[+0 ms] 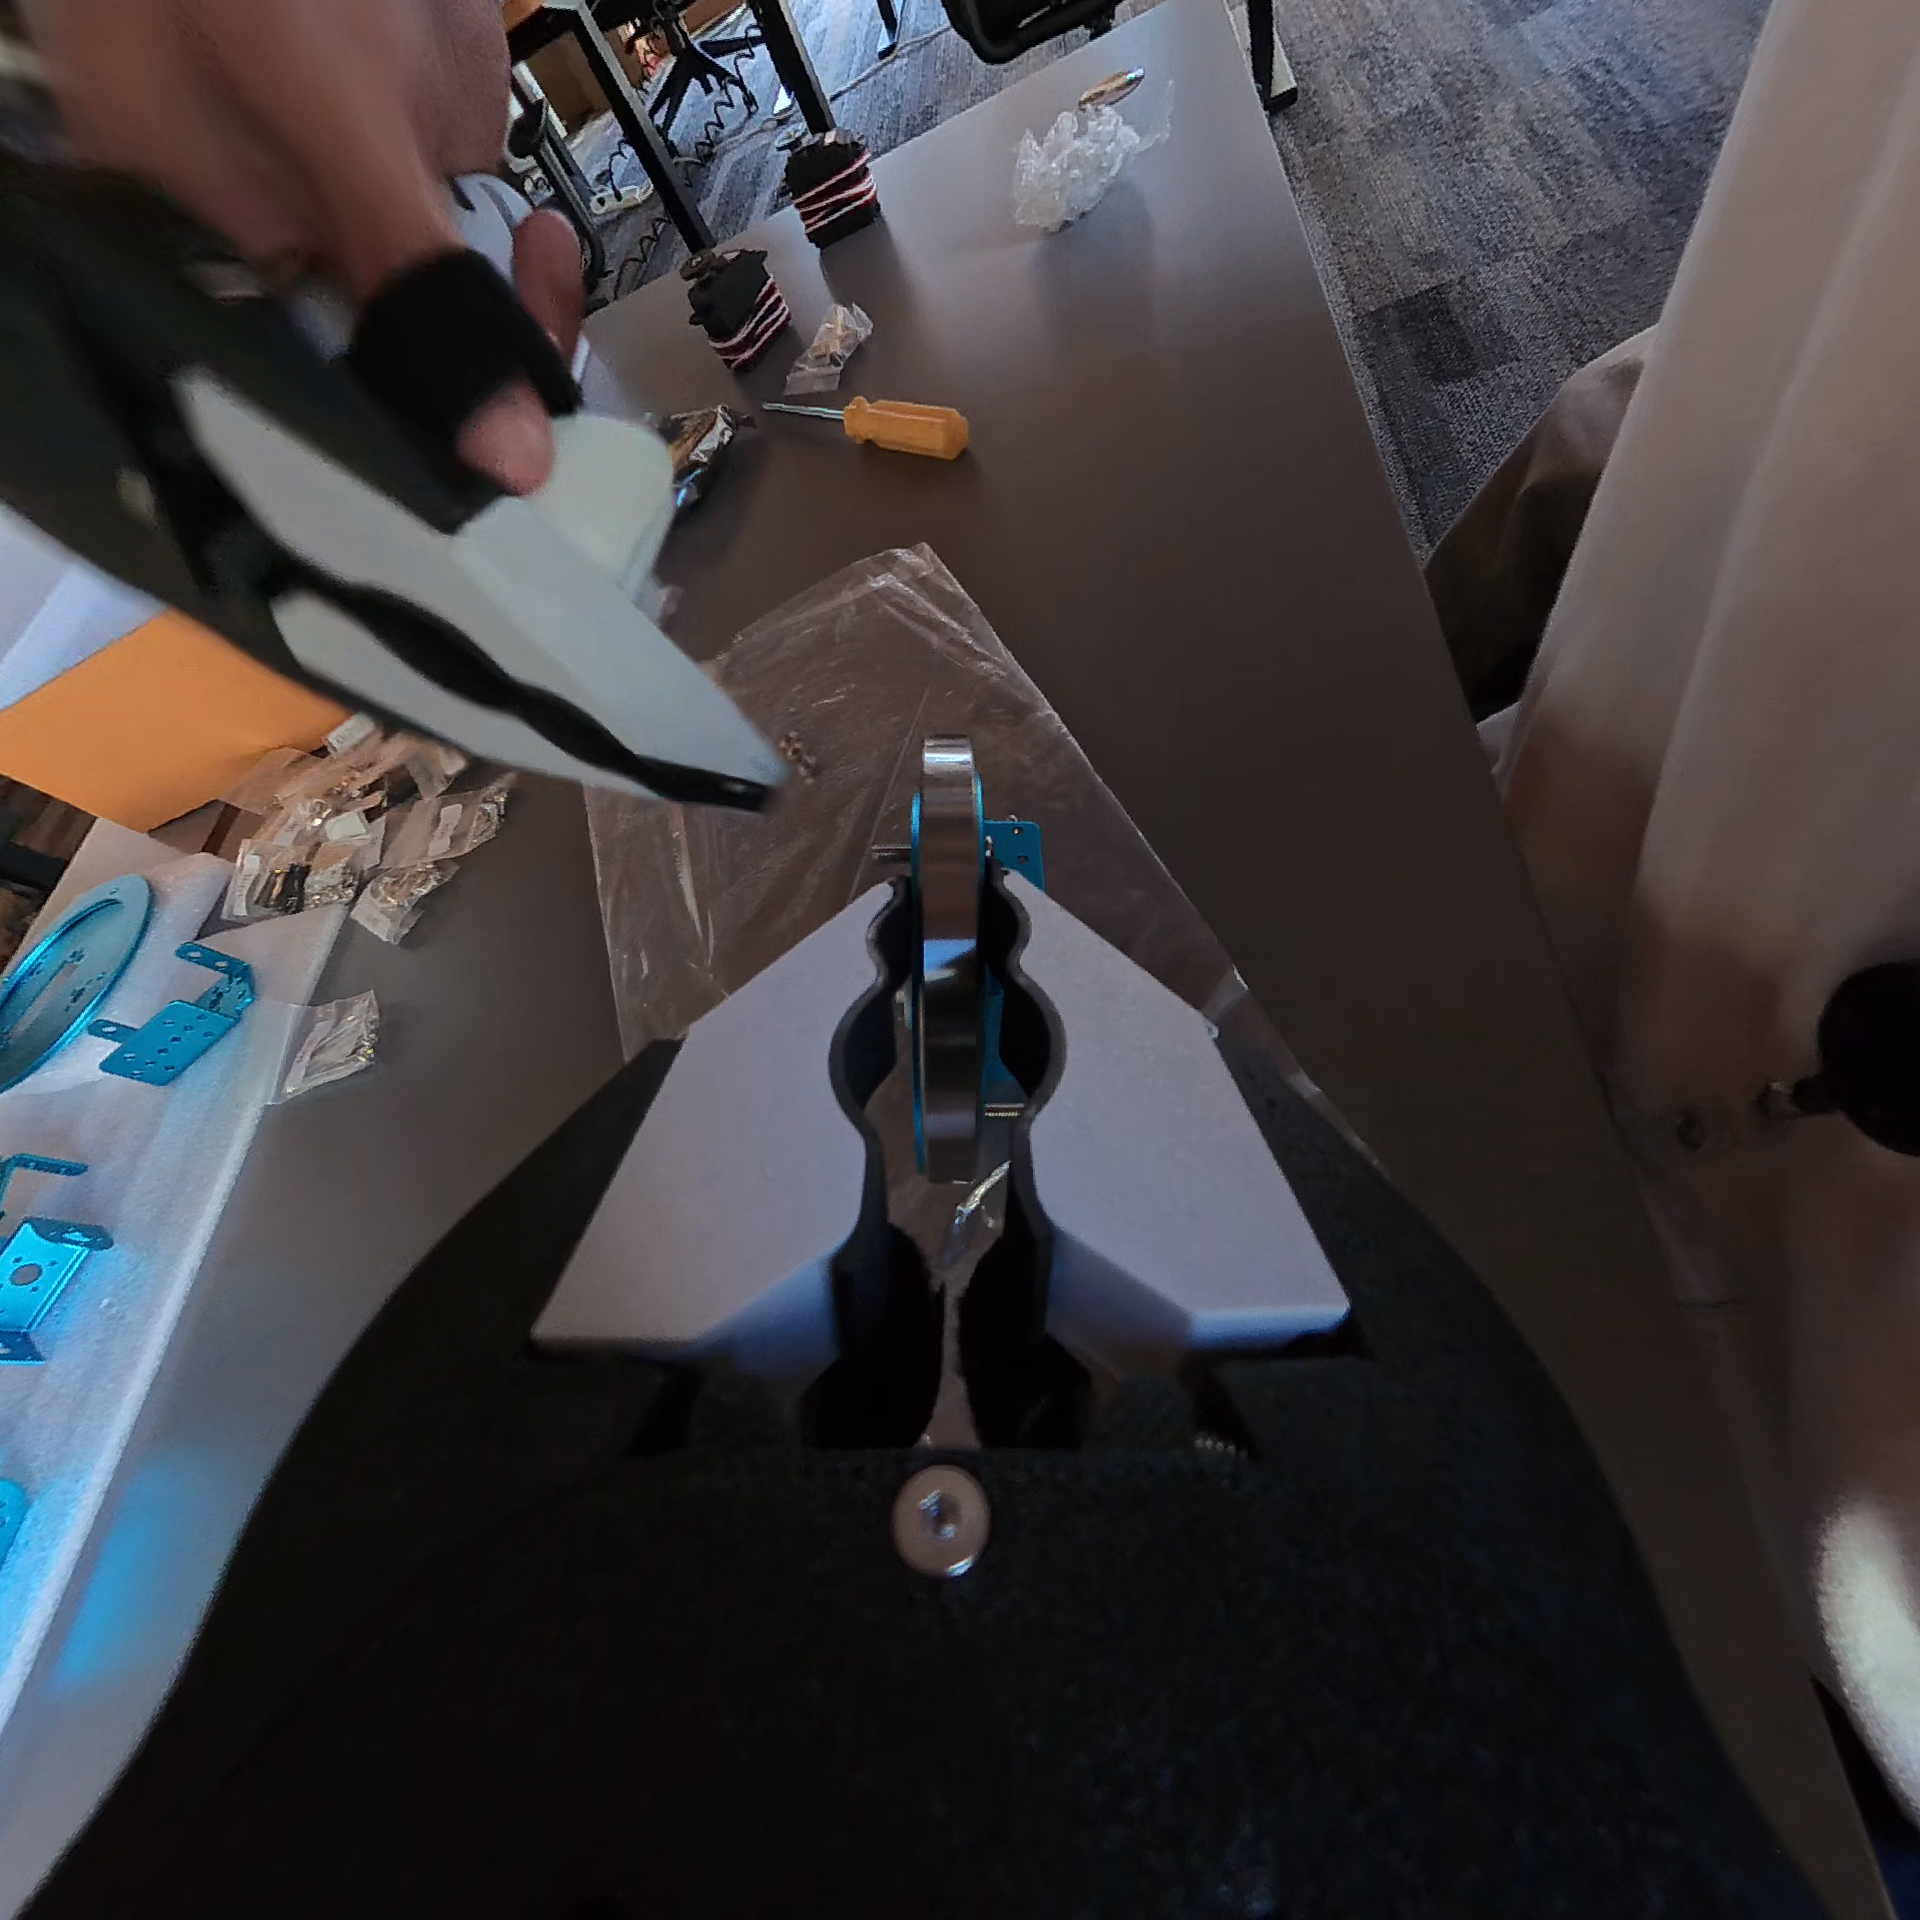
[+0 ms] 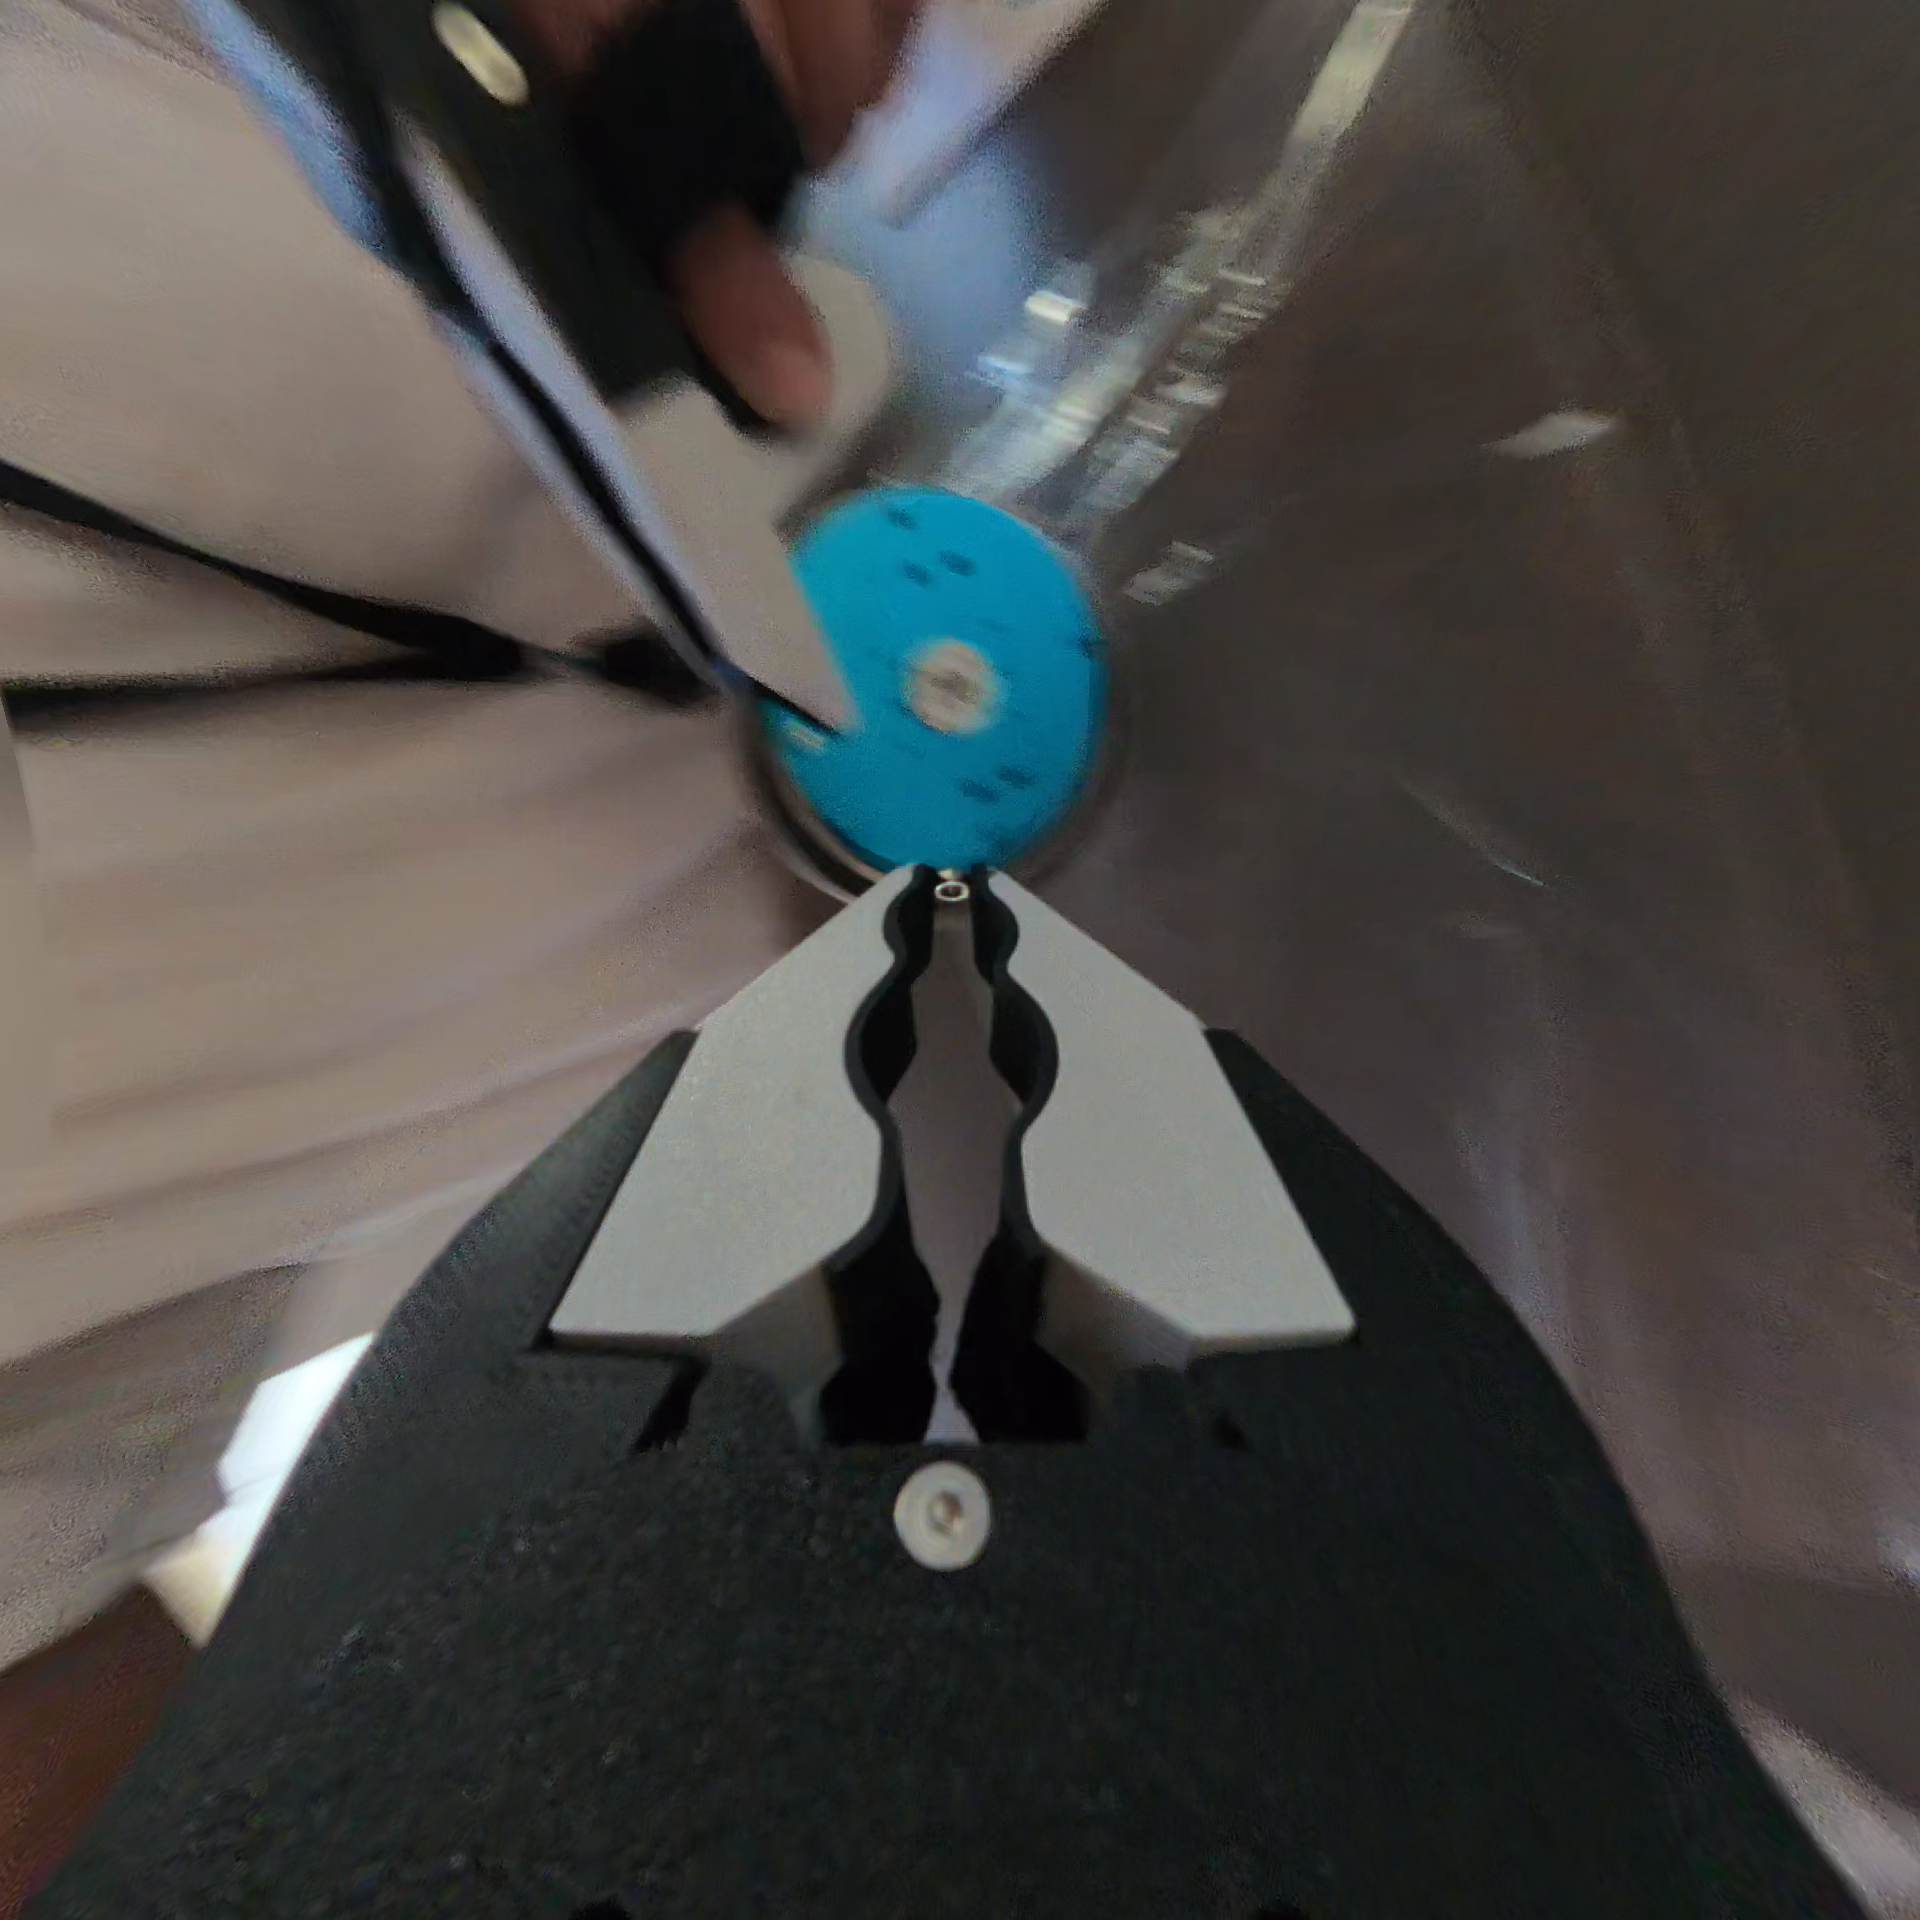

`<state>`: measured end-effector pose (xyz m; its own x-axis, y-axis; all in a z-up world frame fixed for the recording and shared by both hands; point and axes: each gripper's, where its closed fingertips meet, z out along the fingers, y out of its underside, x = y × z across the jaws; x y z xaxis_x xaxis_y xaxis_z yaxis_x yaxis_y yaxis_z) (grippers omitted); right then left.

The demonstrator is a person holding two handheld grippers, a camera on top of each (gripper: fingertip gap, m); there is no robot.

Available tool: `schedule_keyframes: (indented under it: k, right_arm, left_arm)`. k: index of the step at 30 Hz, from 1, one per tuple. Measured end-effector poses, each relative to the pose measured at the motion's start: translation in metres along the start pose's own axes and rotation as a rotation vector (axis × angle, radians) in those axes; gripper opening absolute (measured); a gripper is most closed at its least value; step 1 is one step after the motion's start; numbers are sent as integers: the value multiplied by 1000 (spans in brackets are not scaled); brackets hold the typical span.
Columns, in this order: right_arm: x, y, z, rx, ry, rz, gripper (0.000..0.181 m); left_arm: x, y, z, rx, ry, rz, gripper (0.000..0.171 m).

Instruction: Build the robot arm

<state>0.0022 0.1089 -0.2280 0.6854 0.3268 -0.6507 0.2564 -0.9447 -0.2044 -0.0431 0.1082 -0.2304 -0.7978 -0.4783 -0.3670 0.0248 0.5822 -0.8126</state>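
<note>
Two tools work close together here. From my left wrist camera, going left to right: blue anodised brackets (image 1: pixel 177 1023) with punched holes lie on white foam beside small clear bags of hardware (image 1: pixel 343 862). The right tool (image 1: pixel 774 784) comes in from the upper left, its white wedge fingers tapering to a point over a crinkled clear plastic sheet (image 1: pixel 831 665) on the smooth grey desk (image 1: pixel 1143 436). My left tool (image 1: pixel 948 883) is clamped on a round disc assembly (image 1: pixel 948 935), held edge-on: shiny steel rim, blue plate against it. Farther off lies a yellow-handled screwdriver (image 1: pixel 904 426).

Only the right wrist camera shows the disc's flat blue face (image 2: pixel 935 707), dotted with holes, though blurred. There the right tool (image 2: pixel 948 891) pinches a tiny silvery ring (image 2: pixel 950 890) at its very tips, just beside the disc's rim.
</note>
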Motion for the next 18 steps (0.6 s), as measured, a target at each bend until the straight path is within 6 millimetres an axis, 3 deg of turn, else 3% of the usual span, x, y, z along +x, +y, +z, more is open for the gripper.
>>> schedule_keyframes:
  k: [3,8,10,14,18]
  right_arm:
    - [55,39,-15,-22,362,-98,6]
    - [84,63,7,46,547,-192,6]
    - [83,54,8,129,582,-242,6]
    - [83,55,11,123,591,-254,16]
    - [75,54,10,111,604,-326,14]
  left_arm:
    - [-1,0,0,0,6,-11,13]
    - [0,-1,0,3,14,-16,13]
    - [0,0,0,6,15,-19,13]
    - [-1,0,-1,7,15,-27,13]
    - [-1,0,-1,7,24,-26,13]
